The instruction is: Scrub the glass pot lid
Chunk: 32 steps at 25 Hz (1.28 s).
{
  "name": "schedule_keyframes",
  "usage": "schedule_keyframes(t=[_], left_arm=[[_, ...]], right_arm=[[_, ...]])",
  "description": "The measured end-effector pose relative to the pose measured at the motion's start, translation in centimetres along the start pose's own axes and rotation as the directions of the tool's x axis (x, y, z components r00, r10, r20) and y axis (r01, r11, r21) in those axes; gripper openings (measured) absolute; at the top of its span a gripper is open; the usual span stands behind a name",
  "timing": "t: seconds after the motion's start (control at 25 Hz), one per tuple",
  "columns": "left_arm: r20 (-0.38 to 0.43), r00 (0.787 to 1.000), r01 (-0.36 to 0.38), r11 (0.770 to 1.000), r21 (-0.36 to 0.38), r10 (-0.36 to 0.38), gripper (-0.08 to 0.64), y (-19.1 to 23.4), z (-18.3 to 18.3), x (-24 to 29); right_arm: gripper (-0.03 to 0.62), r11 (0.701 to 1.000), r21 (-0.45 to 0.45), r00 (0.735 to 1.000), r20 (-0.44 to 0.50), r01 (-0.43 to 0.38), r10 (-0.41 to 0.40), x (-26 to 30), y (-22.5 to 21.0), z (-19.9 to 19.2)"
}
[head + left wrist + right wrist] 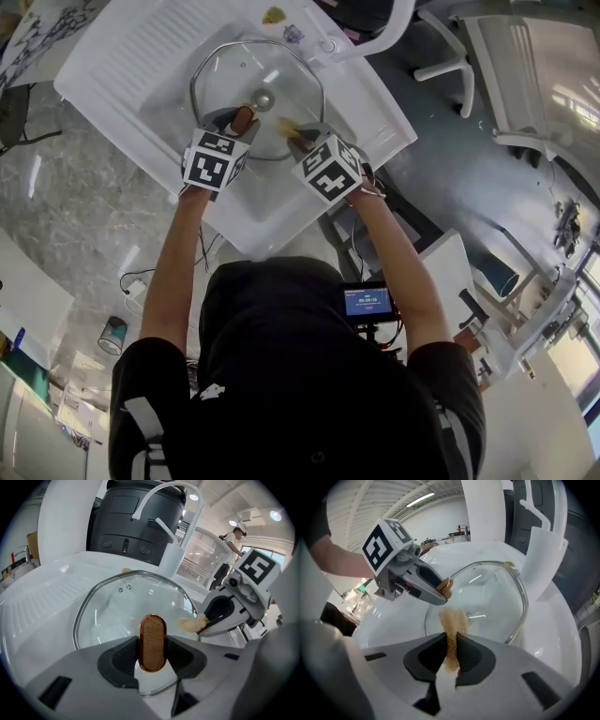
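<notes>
- The glass pot lid (pixel 230 75) lies inside the basin of a white sink (pixel 112 66), with its steel rim showing all round.
- The ribbed drainboard of the sink is on the left of the basin in the head view. A white tap (pixel 183 522) rises at the far side.
- The left tool (pixel 152 657) is closed on the lid's handle (pixel 152 641), an oval wooden piece with a copper-coloured edge. One jaw presses each side of it, and the handle stands upright between them.
- The left tool comes in from the near side of the lid and is angled down.
- The right tool (pixel 451 654) is closed narrow on a tan scrub pad (pixel 453 623). The pad is pinched flat between the jaws, and its frayed free end sticks out past the tips.
- The free end of the pad lies over the glass, between the handle and the near right part of the rim. It appears to meet the glass, but I cannot confirm firm contact.
- The two tools are side by side and close together without touching. Each is visible in the other's view.
- I cannot tell whether the lid rests flat on the basin floor or is tipped up by the left tool.
- A dark grey appliance (pixel 136 527) stands behind the tap.
</notes>
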State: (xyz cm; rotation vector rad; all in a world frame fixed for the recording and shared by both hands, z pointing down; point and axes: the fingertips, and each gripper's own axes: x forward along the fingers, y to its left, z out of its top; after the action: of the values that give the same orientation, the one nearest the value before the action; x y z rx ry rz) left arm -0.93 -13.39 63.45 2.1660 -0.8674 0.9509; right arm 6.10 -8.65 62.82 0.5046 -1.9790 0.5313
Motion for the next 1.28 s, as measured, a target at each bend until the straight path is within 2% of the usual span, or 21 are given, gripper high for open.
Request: schedule_keyframes(t=[0.64, 0.76, 0.92, 1.28], left_arm=[[-0.004, 1.0, -0.002, 1.0, -0.01, 0.002, 0.17, 0.1, -0.1, -0.5], [0.009, 1.0, -0.009, 1.0, -0.023, 0.009, 0.196, 0.3, 0.0, -1.1], [0.042, 0.999, -0.012, 0.999, -0.037, 0.014, 0.209, 0.3, 0.3, -2.7], [0.196, 0.98, 0.027, 0.999, -0.046, -0.018, 0.209, -1.3, 2.9, -8.2]], right_arm=[[0.031, 0.998, 0.052, 1.0, 0.008, 0.018, -0.019, -1.5, 0.2, -0.1], [0.029, 0.998, 0.064, 1.0, 0.014, 0.024, -0.024, -1.8, 0.3, 0.1], [0.029, 0.996, 0.074, 0.999, 0.031, 0.04, -0.042, -2.8, 0.8, 0.5], [0.026, 0.98, 0.155, 0.971, 0.188, 0.122, -0.151, -7.1, 1.0, 4.1]])
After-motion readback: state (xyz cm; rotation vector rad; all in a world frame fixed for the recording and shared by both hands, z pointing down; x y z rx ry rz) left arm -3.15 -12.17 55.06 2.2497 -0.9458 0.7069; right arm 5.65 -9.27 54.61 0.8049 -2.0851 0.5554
